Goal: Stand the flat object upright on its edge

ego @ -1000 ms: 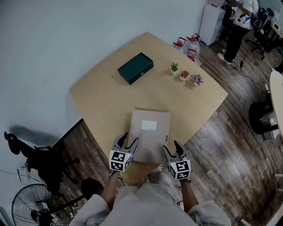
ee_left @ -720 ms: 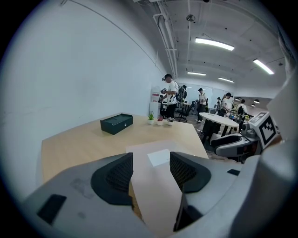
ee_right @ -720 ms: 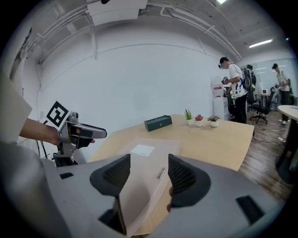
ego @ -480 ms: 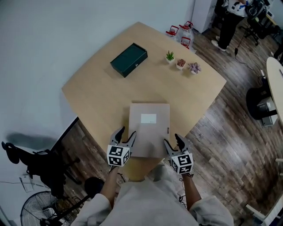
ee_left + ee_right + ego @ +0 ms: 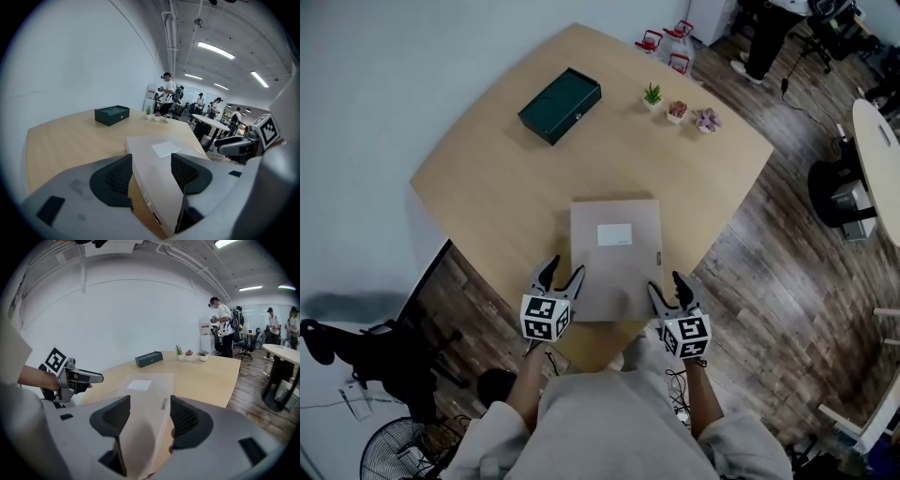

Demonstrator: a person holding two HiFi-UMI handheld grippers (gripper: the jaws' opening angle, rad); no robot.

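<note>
The flat object is a thin beige box (image 5: pixel 614 267) with a white label, lying flat near the front edge of the wooden table (image 5: pixel 487 197). My left gripper (image 5: pixel 561 277) is open at its near left corner. One finger is outside the left edge and the other is over the top. In the left gripper view the box (image 5: pixel 157 157) runs between the jaws of the left gripper (image 5: pixel 151 171). My right gripper (image 5: pixel 667 289) is open astride the near right corner. In the right gripper view the box (image 5: pixel 147 385) lies between that gripper's (image 5: pixel 145 416) pads.
A dark green case (image 5: pixel 560 105) sits at the far left of the table, and three small potted plants (image 5: pixel 677 105) stand at the far right. Red-capped bottles (image 5: pixel 666 42) stand on the floor beyond. A round white table (image 5: pixel 877 141) is at the right, with people farther back.
The head view has shifted, so the table sits higher in the picture. The left gripper has sunk a little at the box's near left corner. The box has not moved.
</note>
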